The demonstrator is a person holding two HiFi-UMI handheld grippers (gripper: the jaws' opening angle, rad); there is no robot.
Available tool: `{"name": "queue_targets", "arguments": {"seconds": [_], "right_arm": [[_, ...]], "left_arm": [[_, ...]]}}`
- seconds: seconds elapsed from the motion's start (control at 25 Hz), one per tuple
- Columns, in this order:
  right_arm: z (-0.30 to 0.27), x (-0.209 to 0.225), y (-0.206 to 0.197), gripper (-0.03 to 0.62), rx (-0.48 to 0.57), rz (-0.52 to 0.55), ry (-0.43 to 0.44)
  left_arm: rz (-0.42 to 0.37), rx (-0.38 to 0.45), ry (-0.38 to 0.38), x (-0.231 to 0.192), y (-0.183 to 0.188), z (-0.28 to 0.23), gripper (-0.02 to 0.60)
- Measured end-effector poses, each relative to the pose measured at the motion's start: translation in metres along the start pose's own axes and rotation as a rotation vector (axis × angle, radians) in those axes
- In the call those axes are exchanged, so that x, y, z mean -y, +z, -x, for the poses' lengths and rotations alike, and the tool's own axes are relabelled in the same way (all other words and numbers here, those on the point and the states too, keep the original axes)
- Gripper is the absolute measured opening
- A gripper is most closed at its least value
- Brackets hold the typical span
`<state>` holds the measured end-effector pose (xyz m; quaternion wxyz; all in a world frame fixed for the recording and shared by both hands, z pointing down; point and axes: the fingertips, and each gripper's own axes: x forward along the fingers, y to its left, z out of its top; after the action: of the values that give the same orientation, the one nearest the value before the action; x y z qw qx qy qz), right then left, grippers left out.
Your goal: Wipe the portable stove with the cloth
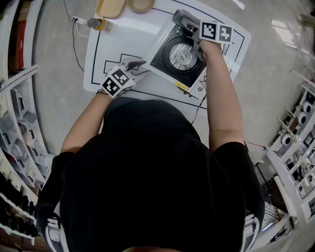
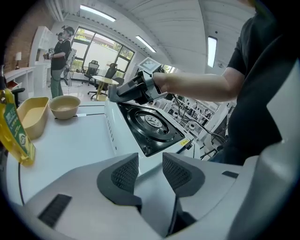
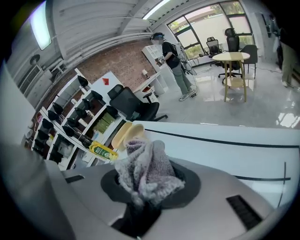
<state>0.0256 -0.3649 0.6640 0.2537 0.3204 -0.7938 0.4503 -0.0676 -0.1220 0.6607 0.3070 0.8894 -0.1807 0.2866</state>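
Stove (image 1: 170,59) on table (image 1: 118,44), right of centre. Tray (image 1: 109,7) and bowl (image 1: 141,4) at far edge, tray left of bowl. Pouch (image 1: 101,23) just near-left of tray. Left gripper (image 1: 137,64) just left of stove. Right gripper (image 1: 183,20) with cloth (image 3: 145,171) over stove's far side.

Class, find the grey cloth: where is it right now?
The crumpled grey knitted cloth is pinched between the right gripper's fingers, at the far edge of the white portable stove with the black top.

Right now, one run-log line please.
right gripper: jaws shut on grey knitted cloth, over far edge of white portable stove | left gripper: jaws open, empty
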Motion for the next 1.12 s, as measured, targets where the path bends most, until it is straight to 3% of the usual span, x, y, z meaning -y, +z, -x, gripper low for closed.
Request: {"name": "queue_targets", "arguments": {"seconds": [1.12], "right_arm": [[0.142,0.107,-0.085,0.118,0.074,-0.179,-0.155]], "left_arm": [[-0.033,-0.024,0.049,0.011,0.006,-0.009,0.140]]}}
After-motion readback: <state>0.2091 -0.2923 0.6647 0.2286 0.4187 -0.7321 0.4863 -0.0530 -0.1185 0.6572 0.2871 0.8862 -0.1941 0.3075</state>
